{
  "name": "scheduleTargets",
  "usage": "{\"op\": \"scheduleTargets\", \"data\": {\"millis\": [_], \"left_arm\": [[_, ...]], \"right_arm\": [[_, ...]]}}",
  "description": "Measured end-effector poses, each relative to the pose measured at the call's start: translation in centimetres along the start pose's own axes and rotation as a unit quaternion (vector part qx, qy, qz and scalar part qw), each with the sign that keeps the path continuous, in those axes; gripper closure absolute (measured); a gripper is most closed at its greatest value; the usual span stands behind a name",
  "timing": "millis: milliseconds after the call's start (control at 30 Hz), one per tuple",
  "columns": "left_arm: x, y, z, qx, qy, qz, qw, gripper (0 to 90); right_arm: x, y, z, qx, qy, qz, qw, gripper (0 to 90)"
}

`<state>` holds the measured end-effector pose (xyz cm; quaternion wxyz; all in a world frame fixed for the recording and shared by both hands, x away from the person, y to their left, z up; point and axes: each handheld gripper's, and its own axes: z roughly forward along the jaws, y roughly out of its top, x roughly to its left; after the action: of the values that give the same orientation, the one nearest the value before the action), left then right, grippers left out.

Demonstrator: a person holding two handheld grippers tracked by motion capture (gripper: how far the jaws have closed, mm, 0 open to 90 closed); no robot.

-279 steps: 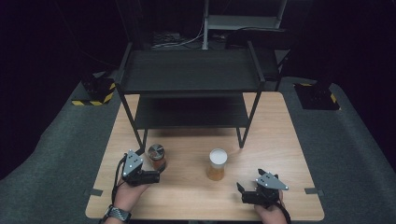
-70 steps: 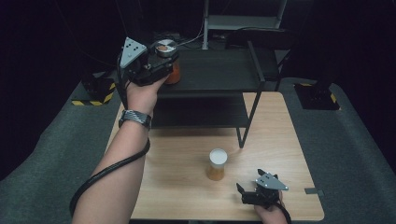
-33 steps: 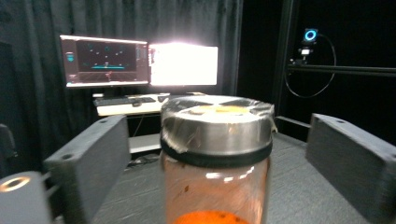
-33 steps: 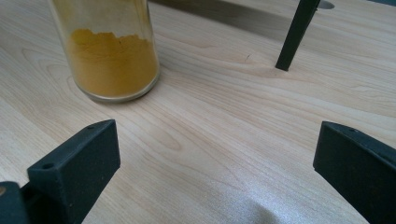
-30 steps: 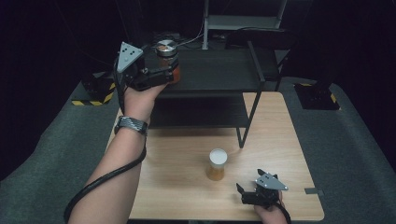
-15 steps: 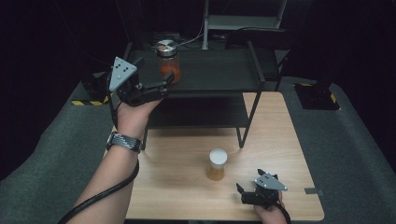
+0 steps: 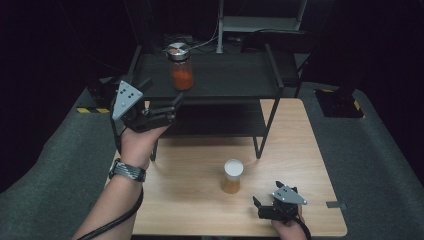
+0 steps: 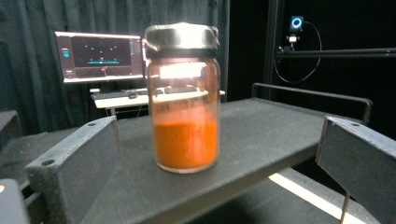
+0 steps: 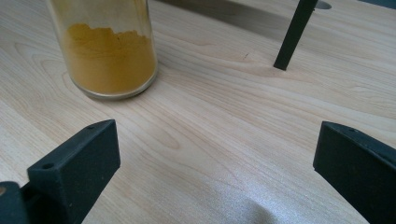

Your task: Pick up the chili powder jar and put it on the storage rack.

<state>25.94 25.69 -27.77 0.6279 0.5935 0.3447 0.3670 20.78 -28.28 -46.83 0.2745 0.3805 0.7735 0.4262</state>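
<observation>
A glass jar of orange-red powder with a metal lid (image 7: 180, 66) (image 8: 184, 98) stands upright on the top shelf of the black rack (image 7: 235, 75). My left gripper (image 7: 167, 107) (image 8: 210, 154) hangs open in front of the shelf's left end, a little short of the jar, nothing between its jaws. A second jar with yellow powder and a white lid (image 7: 232, 175) (image 9: 107, 46) stands on the wooden table (image 7: 190, 200). My right gripper (image 7: 261, 206) (image 9: 215, 158) rests open on the table, right of that jar.
The rack has a lower shelf (image 7: 220, 120) and thin black legs (image 9: 293, 32) on the table. Behind the rack stand a monitor (image 8: 100, 56) and a keyboard. Grey mat surrounds the table (image 7: 380, 150).
My left gripper set the orange jar on the top shelf, opened, and drew back toward me and down. The right gripper stayed put.
</observation>
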Motion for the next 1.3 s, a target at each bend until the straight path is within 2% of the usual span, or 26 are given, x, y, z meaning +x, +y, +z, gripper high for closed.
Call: {"op": "scheduleTargets", "data": {"millis": [433, 933, 1067, 1300], "left_arm": [[-0.3, -3.0, -2.0, 0.017, 0.001, 0.003, 0.9999, 0.4], [-0.5, -7.9, -4.7, 0.047, 0.0, -0.003, 0.9989, 0.4], [-0.6, -8.8, -5.2, 0.051, 0.0, -0.006, 0.9987, 0.4], [-0.9, -11.2, -6.4, 0.069, -0.001, -0.01, 0.9975, 0.4]], "right_arm": [[0.0, 0.1, 0.0, 0.002, 0.0, -0.001, 1.0, 0.0], [0.2, 0.0, 0.0, 0.0, -0.004, -0.003, 1.0, 0.0], [0.3, 0.0, 0.0, 0.001, -0.004, -0.005, 1.0, 0.0], [0.3, 0.1, 0.0, 0.001, -0.004, -0.008, 1.0, 0.0]]}}
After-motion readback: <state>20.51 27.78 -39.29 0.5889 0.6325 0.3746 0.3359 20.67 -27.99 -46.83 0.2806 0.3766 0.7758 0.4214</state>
